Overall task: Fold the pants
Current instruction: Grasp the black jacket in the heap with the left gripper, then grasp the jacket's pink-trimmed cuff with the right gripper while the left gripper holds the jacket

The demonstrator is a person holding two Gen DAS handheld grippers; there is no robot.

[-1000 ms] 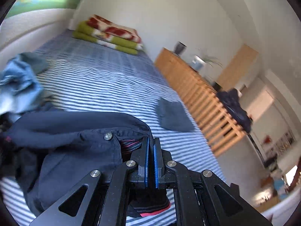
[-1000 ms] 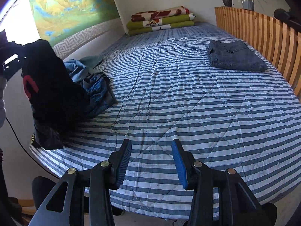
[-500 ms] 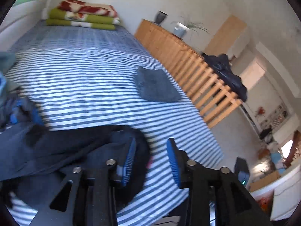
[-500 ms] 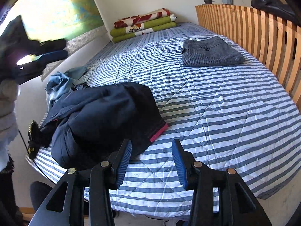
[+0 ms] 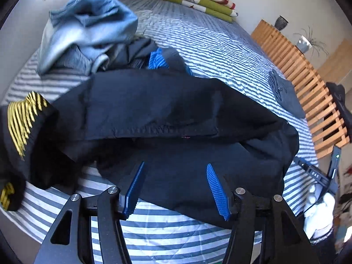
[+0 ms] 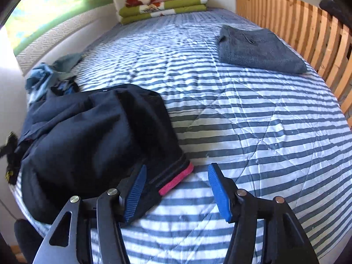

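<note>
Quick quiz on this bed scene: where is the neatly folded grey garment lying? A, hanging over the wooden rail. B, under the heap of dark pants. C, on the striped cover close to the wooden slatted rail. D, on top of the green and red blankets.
C: the folded grey garment lies flat on the striped cover beside the wooden slatted rail, well apart from the dark pants and the blankets.

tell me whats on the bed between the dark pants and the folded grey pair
Nothing: bare striped quilt separates the dark pants from the folded grey pair, in the right wrist view.
</note>
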